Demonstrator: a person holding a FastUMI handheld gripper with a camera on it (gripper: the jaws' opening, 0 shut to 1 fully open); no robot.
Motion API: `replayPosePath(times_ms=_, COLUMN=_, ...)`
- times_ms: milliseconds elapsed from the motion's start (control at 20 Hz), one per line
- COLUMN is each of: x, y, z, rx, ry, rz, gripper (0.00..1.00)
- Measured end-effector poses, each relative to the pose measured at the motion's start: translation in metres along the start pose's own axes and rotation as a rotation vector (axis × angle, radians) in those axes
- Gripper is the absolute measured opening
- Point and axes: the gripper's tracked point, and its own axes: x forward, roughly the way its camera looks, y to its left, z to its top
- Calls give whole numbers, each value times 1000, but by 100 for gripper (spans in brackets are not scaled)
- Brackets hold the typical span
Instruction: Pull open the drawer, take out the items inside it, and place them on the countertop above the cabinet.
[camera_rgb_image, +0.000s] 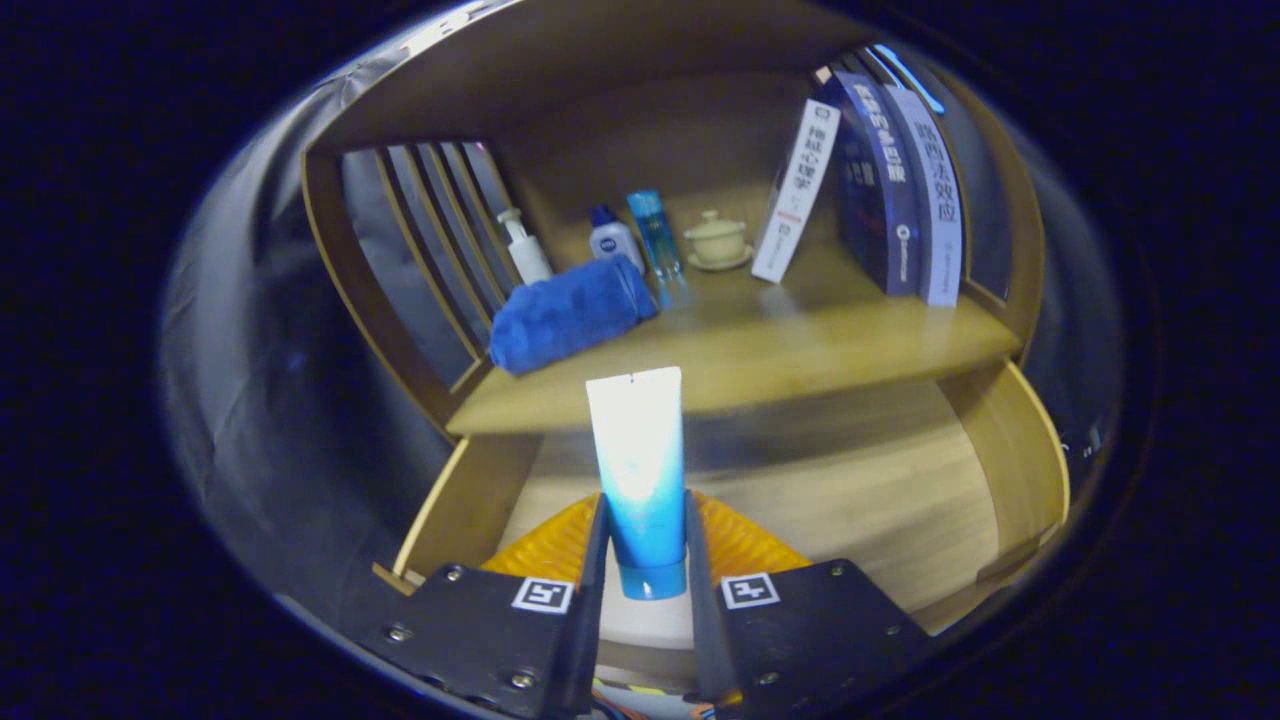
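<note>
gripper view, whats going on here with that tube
A hand-held gripper is shut on a white-and-blue tube, cap end toward the camera, held over the open drawer. The countertop lies just beyond. On it sit a blue towel, several small bottles, a lidded cup and books. The tube has not been set down yet.

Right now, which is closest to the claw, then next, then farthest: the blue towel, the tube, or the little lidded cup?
1. The tube: pinched between the claw's fingers, cap toward the camera.
2. The blue towel: rolled on the countertop, ahead and left.
3. The lidded cup: on its saucer, deep at the back by the books.
</note>
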Motion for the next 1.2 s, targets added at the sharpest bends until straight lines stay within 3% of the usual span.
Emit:
replayPosePath(times_ms=400, x=55, y=-18, z=64, rx=-62, ry=-103, rz=-87, gripper=39)
replayPosePath(times_ms=650, x=94, y=-50, z=75, rx=-49, ry=-122, rz=-181, gripper=39)
replayPosePath(times_ms=1000, x=111, y=-56, z=76, rx=-11, ry=-134, rz=-215, gripper=39)
replayPosePath(times_ms=1200, x=98, y=-53, z=77, rx=0, ry=-141, rz=-239, gripper=68)
